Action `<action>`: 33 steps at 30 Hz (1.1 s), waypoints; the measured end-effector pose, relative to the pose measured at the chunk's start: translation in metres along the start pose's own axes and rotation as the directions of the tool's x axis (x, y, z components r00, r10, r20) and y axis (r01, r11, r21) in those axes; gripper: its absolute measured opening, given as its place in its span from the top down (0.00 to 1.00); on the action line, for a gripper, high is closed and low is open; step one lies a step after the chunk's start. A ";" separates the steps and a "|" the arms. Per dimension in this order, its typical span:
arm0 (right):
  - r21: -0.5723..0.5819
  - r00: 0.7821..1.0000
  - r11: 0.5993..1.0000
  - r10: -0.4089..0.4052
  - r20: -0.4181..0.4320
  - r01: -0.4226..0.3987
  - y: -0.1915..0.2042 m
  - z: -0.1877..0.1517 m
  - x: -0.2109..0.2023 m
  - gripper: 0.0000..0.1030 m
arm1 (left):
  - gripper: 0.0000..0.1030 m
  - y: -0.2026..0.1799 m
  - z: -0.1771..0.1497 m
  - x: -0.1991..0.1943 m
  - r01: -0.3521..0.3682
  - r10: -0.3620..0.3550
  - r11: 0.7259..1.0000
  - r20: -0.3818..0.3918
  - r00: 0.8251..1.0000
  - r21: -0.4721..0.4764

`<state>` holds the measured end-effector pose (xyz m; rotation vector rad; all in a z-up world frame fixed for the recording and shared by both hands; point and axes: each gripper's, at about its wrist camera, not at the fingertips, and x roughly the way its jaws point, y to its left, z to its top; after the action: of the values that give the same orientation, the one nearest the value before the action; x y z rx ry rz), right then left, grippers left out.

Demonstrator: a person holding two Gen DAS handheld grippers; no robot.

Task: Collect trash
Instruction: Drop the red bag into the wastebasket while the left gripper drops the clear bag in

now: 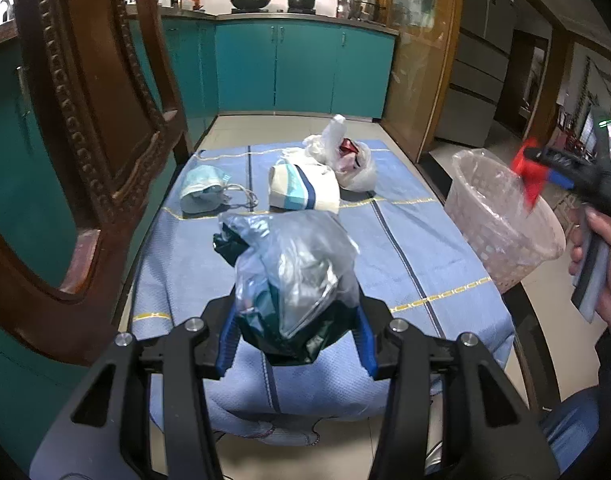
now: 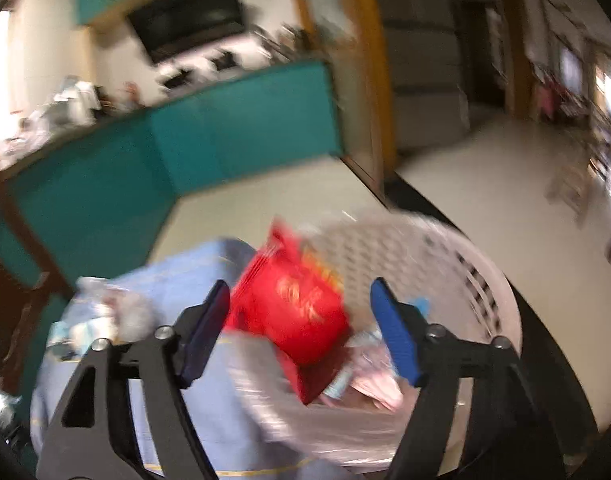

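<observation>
My left fingers: the left gripper (image 1: 295, 344) is clamped on a crumpled bag of clear and silver plastic with a dark green lining (image 1: 293, 276); both blue pads press into its lower end, and the bag rises up and forward from between them.
My right fingers: the right gripper (image 2: 301, 320) stands with its jaws apart; the blue pads (image 2: 397, 340) are spread wide.
Red packet: a red packet with gold lettering (image 2: 293, 312) sits in the gap between my right pads, over the mouth of the bin; the blur keeps me from telling whether a pad touches it. From the left wrist view a red scrap (image 1: 531, 178) shows at the tip of my right tool, over the bin's rim.
Bin: a pale perforated basket lined with clear plastic (image 1: 501, 216), standing at the right edge of the cloth; wrappers and paper already lie in its bottom (image 2: 369, 384).
My right hand: my hand (image 1: 603, 264) grips the tool's handle to the right of the bin, dark sleeve below it.
Cloth: a blue cloth with yellow and dark stripes (image 1: 405, 260) covers the table.
Trash on the cloth: a light blue face mask (image 1: 203, 192) at the far left; a white packet with blue and teal bands (image 1: 303, 190) just right of it; behind that, a white plastic bag with something red inside (image 1: 345, 160).
Surroundings: a carved wooden chair back (image 1: 85, 128) to the left of the table; teal cabinets (image 1: 305, 68) beyond it.
Sharpness: the right wrist view is smeared throughout, so fine detail there is lost.
</observation>
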<state>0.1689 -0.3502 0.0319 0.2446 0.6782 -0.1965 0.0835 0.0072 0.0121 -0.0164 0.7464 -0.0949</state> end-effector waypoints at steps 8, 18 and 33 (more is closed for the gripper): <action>0.248 0.979 0.959 0.091 0.182 -0.135 -0.042 0.005 -0.080 0.04 | 0.52 -0.042 0.009 0.013 0.114 -0.111 0.991 -0.041 0.993 0.072; 0.485 0.921 0.865 -0.079 0.380 -0.126 -0.103 0.002 -0.116 0.03 | 0.43 -0.219 0.112 0.064 0.337 -0.343 0.905 -0.022 0.939 0.258; 0.317 0.956 0.931 0.088 0.280 -0.178 -0.058 -0.001 -0.107 0.03 | 0.06 -0.150 0.076 0.052 0.235 -0.244 0.945 0.011 0.970 0.229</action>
<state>0.0723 -0.3951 0.0903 0.5859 0.3586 -0.2098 0.1610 -0.1484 0.0397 0.1085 0.6881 -0.4111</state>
